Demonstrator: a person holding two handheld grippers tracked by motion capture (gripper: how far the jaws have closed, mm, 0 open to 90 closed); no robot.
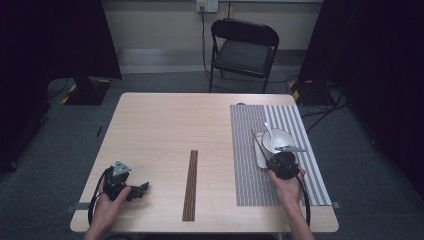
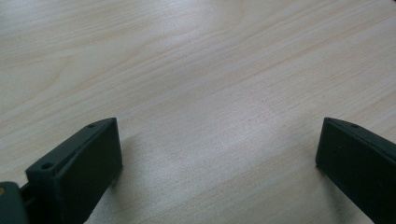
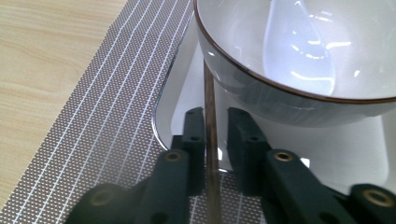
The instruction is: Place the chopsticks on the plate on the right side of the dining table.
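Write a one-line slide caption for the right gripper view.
Right gripper jaws straddle a thin brown chopstick beside a white bowl holding a spoon, on a white plate over a striped placemat.

tongs (image 3: 215,140): black, brass-coloured screws | black cable | grey triangular top plate | sleeves: apparently none

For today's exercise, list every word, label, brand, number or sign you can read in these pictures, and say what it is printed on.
None: no readable text on the table, striped placemat, bowl, chopstick or either gripper.
The wall outlet plate is too small and blurred to read.
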